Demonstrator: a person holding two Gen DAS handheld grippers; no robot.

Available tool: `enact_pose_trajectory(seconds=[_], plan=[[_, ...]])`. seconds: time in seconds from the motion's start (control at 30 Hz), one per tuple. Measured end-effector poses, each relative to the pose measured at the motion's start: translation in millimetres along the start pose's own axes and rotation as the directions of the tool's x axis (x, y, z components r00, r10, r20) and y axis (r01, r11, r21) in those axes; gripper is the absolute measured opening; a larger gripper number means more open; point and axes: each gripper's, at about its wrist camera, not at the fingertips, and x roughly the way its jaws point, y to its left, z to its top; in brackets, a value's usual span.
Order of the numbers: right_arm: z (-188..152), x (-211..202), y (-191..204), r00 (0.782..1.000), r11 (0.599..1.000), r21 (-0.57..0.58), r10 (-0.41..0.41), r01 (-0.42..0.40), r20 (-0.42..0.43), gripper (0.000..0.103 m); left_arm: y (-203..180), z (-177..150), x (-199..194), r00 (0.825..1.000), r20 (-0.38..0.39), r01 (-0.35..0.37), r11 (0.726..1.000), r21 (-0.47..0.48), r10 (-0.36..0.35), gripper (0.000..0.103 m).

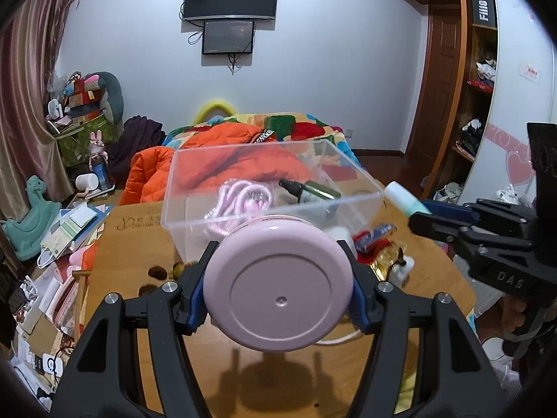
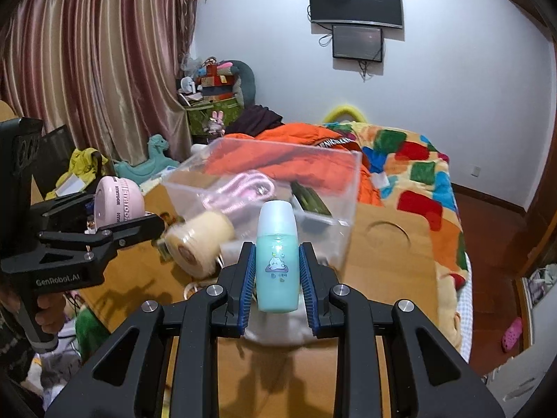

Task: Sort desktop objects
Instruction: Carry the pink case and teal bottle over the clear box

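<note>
My left gripper [image 1: 276,278] is shut on a round pink jar [image 1: 278,285], held above the wooden table just in front of the clear plastic box [image 1: 195,209]. The jar also shows in the right wrist view [image 2: 118,200]. My right gripper [image 2: 277,264] is shut on a teal bottle with a pale cap [image 2: 277,257], held upright near the box [image 2: 313,170]; the bottle shows at the right of the left wrist view [image 1: 405,200]. The box holds a pink coiled cord [image 1: 240,202] and a dark green bottle [image 1: 313,191].
On the wooden table [image 1: 139,244] lie a red packet [image 1: 372,237], a gold wrapper [image 1: 386,261] and a cream roll [image 2: 198,240]. An orange jacket [image 1: 222,160] and colourful blanket [image 2: 417,174] lie behind. Clutter fills the floor at left [image 1: 52,244].
</note>
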Motion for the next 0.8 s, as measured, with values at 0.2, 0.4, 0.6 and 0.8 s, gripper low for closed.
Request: enact_pose_trajectory(seconds=[0.2, 0.4, 0.6, 0.8], plan=[[23.6, 19.4, 1.0, 1.000, 1.000, 0.008, 0.022, -0.022, 0.002, 0.023, 12.9, 21.7, 7.1, 1.000, 0.005, 0.003, 1.000, 0.015, -0.003, 0.063], [45.6, 34.0, -3.0, 1.000, 1.000, 0.002, 0.026, -0.026, 0.011, 0.023, 27.4, 46.3, 13.4, 0.999, 0.040, -0.008, 1.000, 0.029, 0.007, 0.063], [64.6, 54.7, -6.9, 1.000, 1.000, 0.001, 0.021, -0.021, 0.006, 0.023, 41.2, 63.3, 27.7, 0.999, 0.051, -0.020, 0.999, 0.033, 0.018, 0.063], [78.7, 78.5, -14.8, 0.999, 0.999, 0.015, 0.029, -0.029, -0.013, 0.023, 57.2, 71.0, 51.7, 1.000, 0.013, -0.008, 1.000, 0.012, 0.008, 0.063]])
